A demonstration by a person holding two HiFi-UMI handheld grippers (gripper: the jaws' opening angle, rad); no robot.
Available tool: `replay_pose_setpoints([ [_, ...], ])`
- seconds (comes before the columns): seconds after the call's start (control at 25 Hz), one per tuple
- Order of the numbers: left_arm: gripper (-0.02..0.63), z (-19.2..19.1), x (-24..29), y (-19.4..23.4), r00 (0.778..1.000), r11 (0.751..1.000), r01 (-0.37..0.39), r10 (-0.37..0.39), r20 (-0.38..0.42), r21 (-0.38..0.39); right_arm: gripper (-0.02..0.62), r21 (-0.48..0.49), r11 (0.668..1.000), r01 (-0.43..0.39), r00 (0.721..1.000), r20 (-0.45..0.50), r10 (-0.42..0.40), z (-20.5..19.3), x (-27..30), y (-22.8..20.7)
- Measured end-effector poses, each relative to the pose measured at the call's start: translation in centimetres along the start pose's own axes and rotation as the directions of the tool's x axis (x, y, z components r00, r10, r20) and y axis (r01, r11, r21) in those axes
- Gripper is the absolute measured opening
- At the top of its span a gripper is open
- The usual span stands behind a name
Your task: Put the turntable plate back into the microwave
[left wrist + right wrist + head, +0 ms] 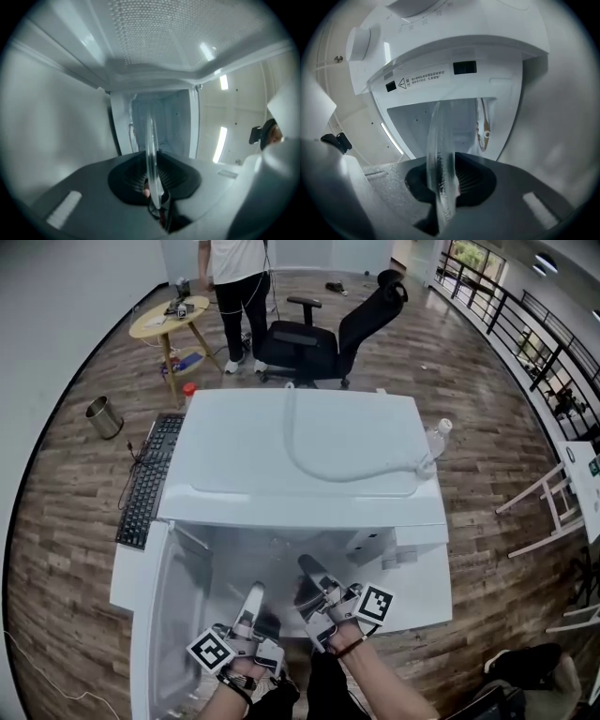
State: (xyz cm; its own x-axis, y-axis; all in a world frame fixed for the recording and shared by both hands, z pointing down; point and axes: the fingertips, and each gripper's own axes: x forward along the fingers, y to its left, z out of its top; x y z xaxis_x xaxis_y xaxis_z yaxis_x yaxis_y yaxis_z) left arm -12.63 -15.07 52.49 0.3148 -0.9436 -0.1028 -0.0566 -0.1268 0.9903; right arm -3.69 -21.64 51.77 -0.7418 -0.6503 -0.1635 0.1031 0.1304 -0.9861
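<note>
The clear glass turntable plate [151, 140] stands edge-on between both grippers at the mouth of the white microwave [300, 456], whose door [173, 615] hangs open to the left. In the left gripper view its rim runs between the jaws of my left gripper [152, 164], and the pads stand a little off the glass. My right gripper [450, 168] is shut on the plate's rim [440, 154], facing the cavity [454, 122]. In the head view the left gripper [255, 594] and right gripper [309, 568] reach side by side into the opening. The plate hardly shows there.
A white hose [319, 460] lies on the microwave's top, with a plastic bottle [436, 442] at its right corner. A black keyboard [150, 479] lies to the left. Farther off are an office chair [328, 334], a standing person [239, 287], a round side table [169, 320] and a metal bin [103, 416].
</note>
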Motion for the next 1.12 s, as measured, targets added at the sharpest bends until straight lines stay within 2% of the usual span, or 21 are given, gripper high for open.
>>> replay_pose_setpoints([
  [0.2,0.046,0.3,0.3,-0.2,1.0,1.0,0.014,-0.014,0.012,0.006,0.032,0.011,1.0,0.006,1.0,0.018,-0.006,0.7,0.9,0.3],
  [0.48,0.034,0.7,0.6,-0.7,0.999,0.998,0.045,-0.045,0.012,-0.032,0.031,0.013,1.0,0.028,0.999,0.025,-0.028,0.8,1.2,0.0],
  [0.72,0.032,1.0,1.0,-1.4,0.998,0.997,0.061,-0.06,0.026,-0.053,0.032,-0.013,1.0,-0.014,1.0,0.021,0.014,1.1,1.6,1.0],
  [0.84,0.032,1.0,1.1,-1.1,0.998,0.995,0.052,-0.049,0.035,-0.081,0.051,-0.011,1.0,-0.019,1.0,0.02,0.02,1.1,1.6,1.0],
  [1.0,0.035,1.0,1.1,-0.6,0.999,0.993,0.043,-0.039,0.036,-0.106,0.14,-0.008,1.0,-0.029,0.999,0.024,0.029,1.0,1.6,1.4],
  [1.12,0.037,1.1,1.3,-0.5,0.998,0.993,0.05,-0.046,0.034,-0.11,0.146,-0.027,0.999,-0.019,1.0,0.01,0.02,0.7,1.4,1.4],
])
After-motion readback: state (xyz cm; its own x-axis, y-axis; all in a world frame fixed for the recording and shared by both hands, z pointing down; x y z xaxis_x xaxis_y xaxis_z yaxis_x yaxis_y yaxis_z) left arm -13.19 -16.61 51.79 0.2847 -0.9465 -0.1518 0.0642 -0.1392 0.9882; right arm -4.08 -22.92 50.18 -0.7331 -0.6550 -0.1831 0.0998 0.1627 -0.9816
